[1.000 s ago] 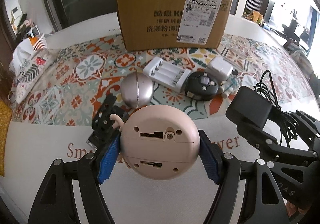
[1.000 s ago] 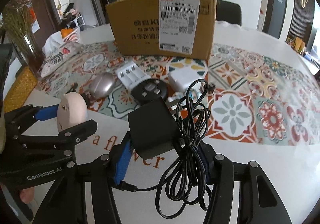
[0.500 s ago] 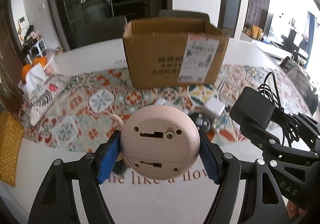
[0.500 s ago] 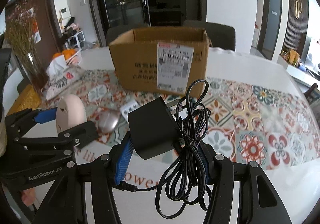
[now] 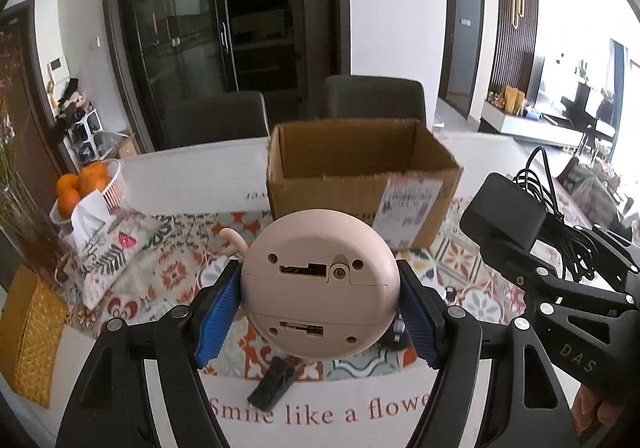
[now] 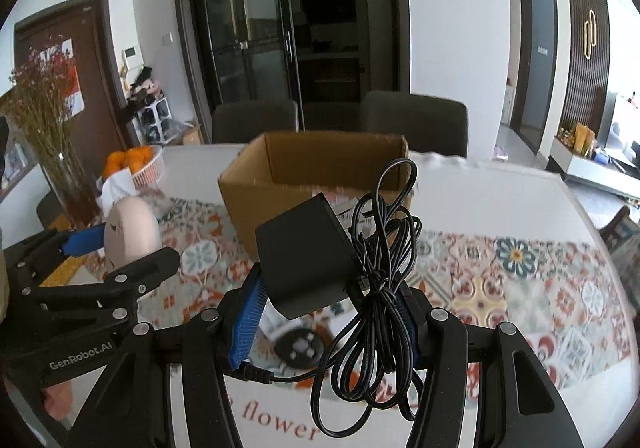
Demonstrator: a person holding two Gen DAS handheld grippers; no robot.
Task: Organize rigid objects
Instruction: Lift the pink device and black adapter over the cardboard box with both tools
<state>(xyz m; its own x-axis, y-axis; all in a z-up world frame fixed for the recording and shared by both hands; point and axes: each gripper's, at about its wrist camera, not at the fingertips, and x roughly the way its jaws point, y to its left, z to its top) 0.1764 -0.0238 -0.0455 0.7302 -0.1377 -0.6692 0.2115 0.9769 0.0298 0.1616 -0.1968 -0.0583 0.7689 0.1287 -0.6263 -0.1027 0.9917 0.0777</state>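
Nearest the left wrist camera, the left gripper (image 5: 320, 312) pinches a round pink gadget (image 5: 320, 284) between its blue pads, the gadget's flat underside facing the lens. Beside it, the right gripper (image 6: 332, 312) is clamped on a black power adapter (image 6: 306, 254), whose bundled cable (image 6: 376, 288) dangles over the jaws. Both are held above the table (image 5: 192, 168). Below lies a small black clip (image 5: 272, 384) on the patterned mat (image 5: 172, 268). Farther back, an open cardboard box (image 5: 360, 172) stands upright on the mat, with a basket of oranges (image 5: 92, 184) to its left.

"Smile like a flower" tablecloth (image 5: 248, 414), "GenRobot.AI" (left gripper (image 6: 120, 248))
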